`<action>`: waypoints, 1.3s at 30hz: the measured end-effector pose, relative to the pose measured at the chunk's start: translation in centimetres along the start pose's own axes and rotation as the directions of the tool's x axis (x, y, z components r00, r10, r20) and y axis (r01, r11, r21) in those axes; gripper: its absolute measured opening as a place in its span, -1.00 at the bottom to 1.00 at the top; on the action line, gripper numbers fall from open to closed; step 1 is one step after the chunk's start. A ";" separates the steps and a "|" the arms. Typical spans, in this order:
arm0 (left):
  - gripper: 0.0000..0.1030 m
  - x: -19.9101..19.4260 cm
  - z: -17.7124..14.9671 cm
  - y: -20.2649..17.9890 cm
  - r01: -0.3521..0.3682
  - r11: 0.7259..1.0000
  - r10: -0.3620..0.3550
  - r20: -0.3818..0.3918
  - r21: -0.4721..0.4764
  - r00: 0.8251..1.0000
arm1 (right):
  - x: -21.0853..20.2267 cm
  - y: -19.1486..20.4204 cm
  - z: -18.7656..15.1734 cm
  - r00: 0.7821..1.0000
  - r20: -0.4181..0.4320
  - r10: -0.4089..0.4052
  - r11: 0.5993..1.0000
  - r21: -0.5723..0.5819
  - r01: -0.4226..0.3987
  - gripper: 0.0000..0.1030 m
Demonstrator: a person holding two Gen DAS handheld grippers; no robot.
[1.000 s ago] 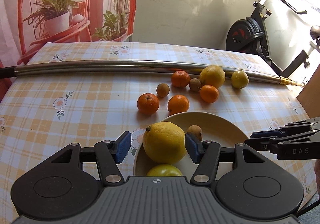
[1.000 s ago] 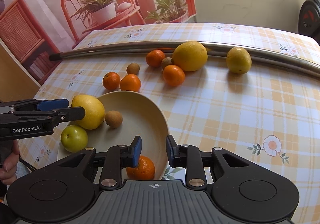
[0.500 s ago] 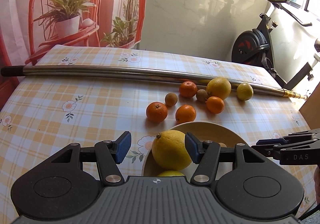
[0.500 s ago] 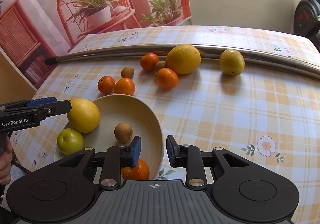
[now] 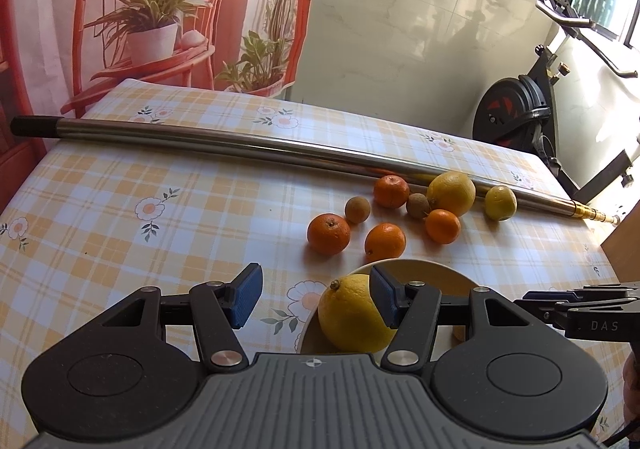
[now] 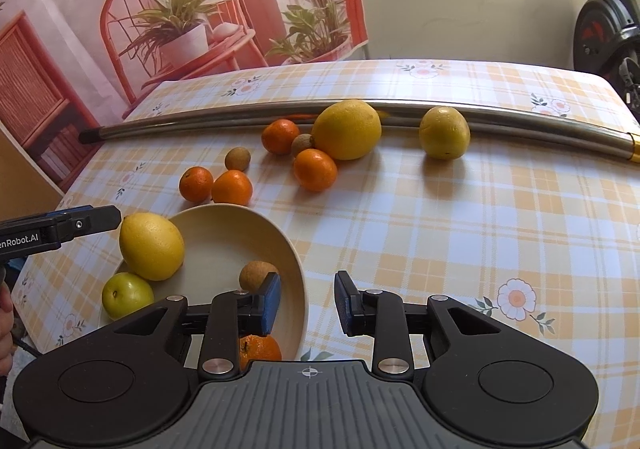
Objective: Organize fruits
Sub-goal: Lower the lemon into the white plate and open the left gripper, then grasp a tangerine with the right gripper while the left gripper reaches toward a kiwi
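Four fruits in bowl point(image 6: 294, 261), lower left: lemon point(image 6: 151, 245), green fruit point(image 6: 127, 295), brown fruit point(image 6: 256, 273), mandarin point(image 6: 260, 351). Left tool point(image 5: 316, 299) half open, empty; right tool point(image 6: 307, 303) slightly apart, empty.

Checked tablecloth point(image 6: 460, 233), orange-white with flower prints, covers table. Long metal pole point(image 5: 248, 143) lies across far side, black cap one end, brass tip other. Exercise bike point(image 5: 520, 109) beside table. Backdrop point(image 6: 172, 9) behind: red chair, potted plants.
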State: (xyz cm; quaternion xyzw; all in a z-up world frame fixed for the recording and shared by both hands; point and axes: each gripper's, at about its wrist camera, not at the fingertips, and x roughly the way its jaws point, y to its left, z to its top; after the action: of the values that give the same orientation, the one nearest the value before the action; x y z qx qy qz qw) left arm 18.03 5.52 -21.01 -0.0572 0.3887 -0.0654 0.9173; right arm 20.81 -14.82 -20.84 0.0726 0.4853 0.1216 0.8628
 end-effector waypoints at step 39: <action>0.19 3.9 3.9 4.2 -0.027 0.984 0.020 -0.044 -0.177 0.999 | 10.5 1.0 8.2 0.998 -0.048 -0.040 0.991 -0.129 0.033 -0.35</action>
State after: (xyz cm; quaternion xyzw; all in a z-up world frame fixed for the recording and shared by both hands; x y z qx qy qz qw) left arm 23.83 9.21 -21.67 -0.1326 0.4129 -0.0209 0.9008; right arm 32.94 -11.00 -24.91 0.0048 0.4994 0.1385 0.8552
